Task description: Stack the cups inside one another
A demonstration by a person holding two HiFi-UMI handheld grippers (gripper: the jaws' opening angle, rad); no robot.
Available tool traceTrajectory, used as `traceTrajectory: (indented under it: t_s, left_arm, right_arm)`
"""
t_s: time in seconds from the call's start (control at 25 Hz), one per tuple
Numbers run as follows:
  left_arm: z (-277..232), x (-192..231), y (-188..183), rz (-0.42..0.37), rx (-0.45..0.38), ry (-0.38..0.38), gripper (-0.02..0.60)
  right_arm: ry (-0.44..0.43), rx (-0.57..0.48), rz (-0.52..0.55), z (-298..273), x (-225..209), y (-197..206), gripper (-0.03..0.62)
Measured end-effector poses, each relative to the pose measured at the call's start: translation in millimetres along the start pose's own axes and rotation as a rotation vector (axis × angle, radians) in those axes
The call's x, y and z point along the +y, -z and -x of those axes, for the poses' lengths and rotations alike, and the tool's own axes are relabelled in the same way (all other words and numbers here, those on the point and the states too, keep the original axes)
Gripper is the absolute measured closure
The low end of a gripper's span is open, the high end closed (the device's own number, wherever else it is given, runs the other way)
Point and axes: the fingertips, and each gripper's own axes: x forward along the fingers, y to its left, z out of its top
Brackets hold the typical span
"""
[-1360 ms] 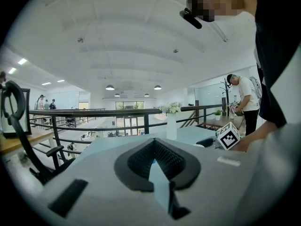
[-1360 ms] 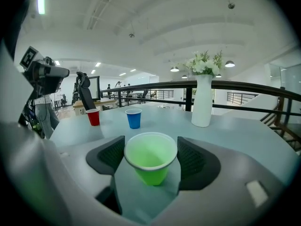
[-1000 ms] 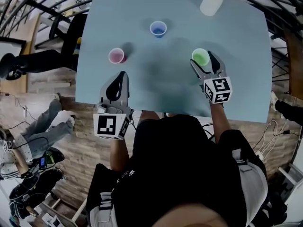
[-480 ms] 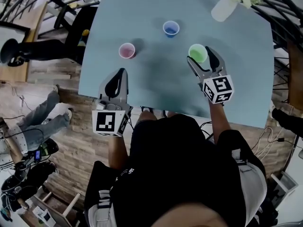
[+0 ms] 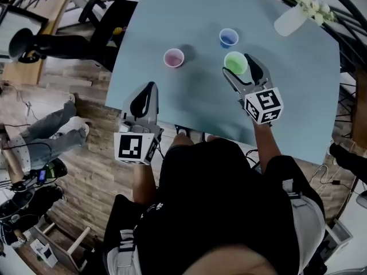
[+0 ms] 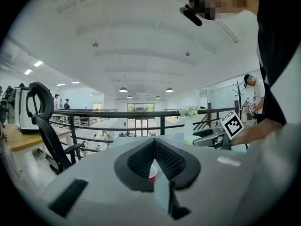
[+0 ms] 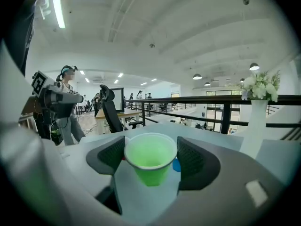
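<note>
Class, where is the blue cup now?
Head view: the blue cup stands on the table just beyond the green cup in the right gripper, pink cup to its left.

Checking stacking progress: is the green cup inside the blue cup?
No, the right tool holds the green cup apart from the blue cup.

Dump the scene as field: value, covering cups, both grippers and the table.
table: light blue top
right gripper: shut on green cup, cup upright
left gripper: shut, empty, near table's front edge
blue cup: upright on table, just beyond green cup
red cup: upright on table, left of blue cup
white vase: far right corner, holds flowers
cups nested: none yet
</note>
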Motion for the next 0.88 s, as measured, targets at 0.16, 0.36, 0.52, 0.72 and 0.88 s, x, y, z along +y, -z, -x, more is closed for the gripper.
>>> traceTrajectory:
  t_s: [0.16,0.36,0.52,0.72,0.88]
  left_arm:
    - [9.4,17.9,-0.4,0.011,-0.008,-0.019,0.588]
    - [16.4,35.5,1.4,0.019,-0.010,-0.043,0.588]
    - [22.2,48.9,-0.8,0.023,-0.018,-0.054,0.588]
    - [30.3,63.5,3.3,0.037,-0.018,-0.085,0.588]
    - [37.4,75.2,0.8,0.041,-0.024,-0.109,0.588]
  right_arm:
    - [-0.038,-0.005,0.014,-19.5,21.5,-11.3,0.241]
    - [-0.082,-0.016,0.021,-42.7,42.2,-20.8,0.241]
    - [-0.115,-0.020,0.025,-61.1,58.8,-29.4,0.241]
    - [-0.154,-0.031,0.035,-84.2,75.2,-36.3,0.241]
    - [-0.187,-0.033,0.038,-99.5,89.5,-43.0,0.241]
